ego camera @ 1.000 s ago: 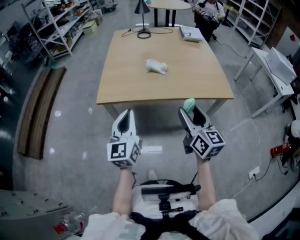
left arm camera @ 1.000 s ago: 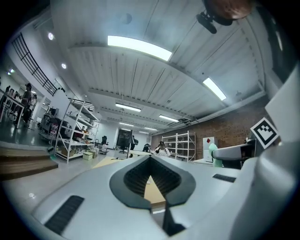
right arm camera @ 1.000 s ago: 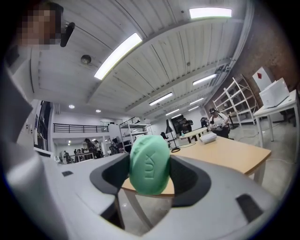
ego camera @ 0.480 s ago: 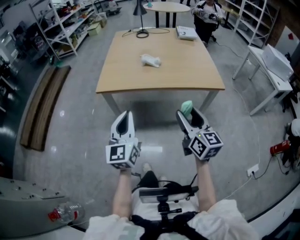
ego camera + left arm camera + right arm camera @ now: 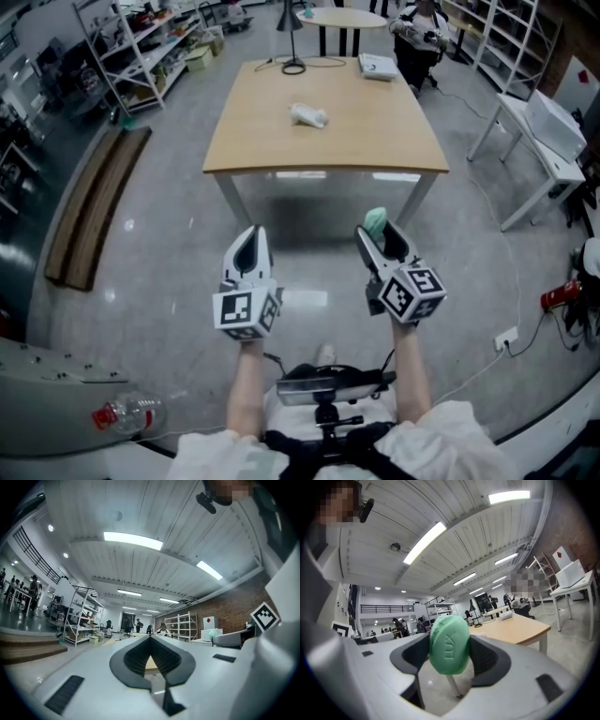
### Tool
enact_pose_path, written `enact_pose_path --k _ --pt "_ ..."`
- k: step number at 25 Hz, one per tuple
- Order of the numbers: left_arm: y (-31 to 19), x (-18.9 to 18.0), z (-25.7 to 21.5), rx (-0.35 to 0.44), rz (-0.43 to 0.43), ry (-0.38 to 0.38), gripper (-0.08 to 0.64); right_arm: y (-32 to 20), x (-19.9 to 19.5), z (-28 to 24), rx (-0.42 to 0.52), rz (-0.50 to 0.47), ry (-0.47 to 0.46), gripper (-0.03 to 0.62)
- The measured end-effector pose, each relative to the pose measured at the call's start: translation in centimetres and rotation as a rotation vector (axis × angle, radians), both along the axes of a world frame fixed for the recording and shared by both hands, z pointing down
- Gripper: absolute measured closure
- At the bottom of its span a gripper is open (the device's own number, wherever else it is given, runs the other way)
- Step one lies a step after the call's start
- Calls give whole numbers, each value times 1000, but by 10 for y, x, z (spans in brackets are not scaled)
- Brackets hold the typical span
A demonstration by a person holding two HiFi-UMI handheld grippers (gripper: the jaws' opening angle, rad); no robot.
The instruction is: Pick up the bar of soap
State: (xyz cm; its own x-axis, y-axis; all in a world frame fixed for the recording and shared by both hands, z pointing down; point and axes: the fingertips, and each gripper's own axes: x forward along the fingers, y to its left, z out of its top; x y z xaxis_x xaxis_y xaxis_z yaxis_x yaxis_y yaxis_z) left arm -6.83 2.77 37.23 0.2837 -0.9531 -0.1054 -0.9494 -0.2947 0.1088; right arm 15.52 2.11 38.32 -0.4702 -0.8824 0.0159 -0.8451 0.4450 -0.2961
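Right gripper view: green bar of soap [image 5: 449, 645] is clamped between the right gripper [image 5: 379, 234] jaws, off the table. Its long axis is upright, slightly tilted, and the stamped broad face is toward the camera. Left gripper [image 5: 249, 240] jaws are together, empty. Versus a second ago, the table [image 5: 272, 150] sits farther from both grippers, with more floor between. The soap grip is unchanged.
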Motion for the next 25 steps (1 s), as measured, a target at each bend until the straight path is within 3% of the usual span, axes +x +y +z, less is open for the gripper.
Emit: enact_pose_path --k 7,15,25 --pt "85 -44 5 8 -3 17 560 68 -47 3 -6 -20 15 325" --pt "233 -97 13 -9 17 20 560 205 -106 -9 29 -15 12 325" --pt "323 -110 20 -27 32 14 560 306 -123 -22 57 -6 14 327"
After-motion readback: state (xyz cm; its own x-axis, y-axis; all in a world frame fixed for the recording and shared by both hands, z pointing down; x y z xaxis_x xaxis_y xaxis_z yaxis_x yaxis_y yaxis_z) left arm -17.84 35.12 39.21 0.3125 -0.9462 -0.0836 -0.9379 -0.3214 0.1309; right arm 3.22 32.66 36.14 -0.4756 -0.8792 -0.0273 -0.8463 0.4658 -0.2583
